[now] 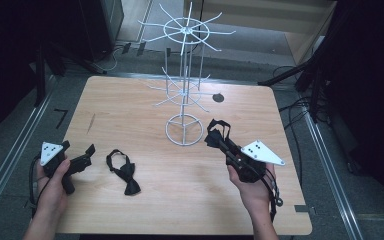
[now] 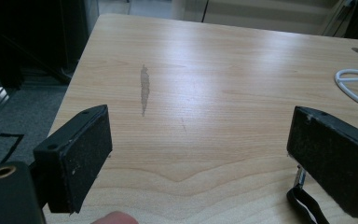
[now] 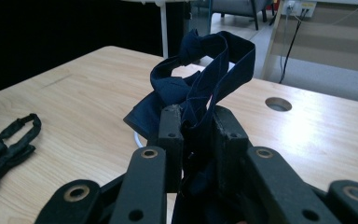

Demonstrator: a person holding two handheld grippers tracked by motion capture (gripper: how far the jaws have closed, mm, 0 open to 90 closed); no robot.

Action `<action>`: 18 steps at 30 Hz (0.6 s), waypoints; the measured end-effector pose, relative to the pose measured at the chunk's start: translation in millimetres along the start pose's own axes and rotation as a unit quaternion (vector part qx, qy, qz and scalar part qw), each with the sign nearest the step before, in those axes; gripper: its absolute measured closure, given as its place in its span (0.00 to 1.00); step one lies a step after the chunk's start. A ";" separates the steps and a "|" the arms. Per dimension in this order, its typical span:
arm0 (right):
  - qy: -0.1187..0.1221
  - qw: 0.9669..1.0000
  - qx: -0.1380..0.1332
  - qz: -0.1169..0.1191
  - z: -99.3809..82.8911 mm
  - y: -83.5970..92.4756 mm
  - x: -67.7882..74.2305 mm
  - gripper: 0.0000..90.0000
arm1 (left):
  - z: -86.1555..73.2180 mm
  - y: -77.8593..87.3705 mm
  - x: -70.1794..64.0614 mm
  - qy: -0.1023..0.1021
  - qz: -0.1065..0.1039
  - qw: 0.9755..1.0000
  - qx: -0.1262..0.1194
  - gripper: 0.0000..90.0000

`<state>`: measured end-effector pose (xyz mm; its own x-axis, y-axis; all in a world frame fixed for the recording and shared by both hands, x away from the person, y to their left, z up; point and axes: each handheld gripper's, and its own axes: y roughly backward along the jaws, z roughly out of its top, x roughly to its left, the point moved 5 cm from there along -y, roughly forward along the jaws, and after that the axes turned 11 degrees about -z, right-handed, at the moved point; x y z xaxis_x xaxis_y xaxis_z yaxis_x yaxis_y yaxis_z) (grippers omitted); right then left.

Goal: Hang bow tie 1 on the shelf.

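Note:
My right gripper [image 1: 222,141] is shut on a dark navy bow tie [image 3: 200,88], whose strap loops up above the jaws; in the high view this bow tie [image 1: 216,132] hangs just right of the white wire rack's round base [image 1: 184,130]. A second, black bow tie [image 1: 123,171] lies flat on the wooden table [image 1: 145,107] between my hands, and lies at the left in the right gripper view [image 3: 9,144]. My left gripper [image 1: 82,159] stands open near the table's left edge, nothing between its pads [image 2: 84,154], with the black strap's end [image 2: 305,205] beside its right jaw.
The white wire display rack [image 1: 185,35] rises at the table's back middle, with hooks spreading at two levels. A round cable hole [image 1: 218,97] sits behind it. Dark stands and cables line both sides of the table.

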<state>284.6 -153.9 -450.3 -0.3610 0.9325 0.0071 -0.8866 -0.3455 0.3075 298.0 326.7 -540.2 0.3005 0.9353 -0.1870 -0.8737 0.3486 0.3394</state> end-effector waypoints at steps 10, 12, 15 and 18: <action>0.006 1.000 -0.016 0.008 15.7 0.9 7.6 0.86 | 0.0 0.0 0.0 0.000 0.000 1.000 0.000 0.08; 0.007 1.000 -0.019 0.009 18.5 1.4 9.1 0.86 | 0.0 0.1 0.0 0.000 0.000 1.000 0.000 0.08; 0.006 1.000 -0.023 0.011 22.3 2.2 10.5 0.86 | 0.0 0.1 0.2 0.001 0.000 1.000 0.000 0.08; 0.008 1.000 -0.027 0.011 25.3 2.7 11.3 0.86 | 0.0 0.1 0.2 0.001 0.000 1.000 0.000 0.08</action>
<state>285.4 -141.7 -425.3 -0.3851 0.9229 -0.0028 -0.8927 -0.3717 0.2548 298.0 326.9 -540.2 0.3001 0.9350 -0.1889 -0.8736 0.3489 0.3392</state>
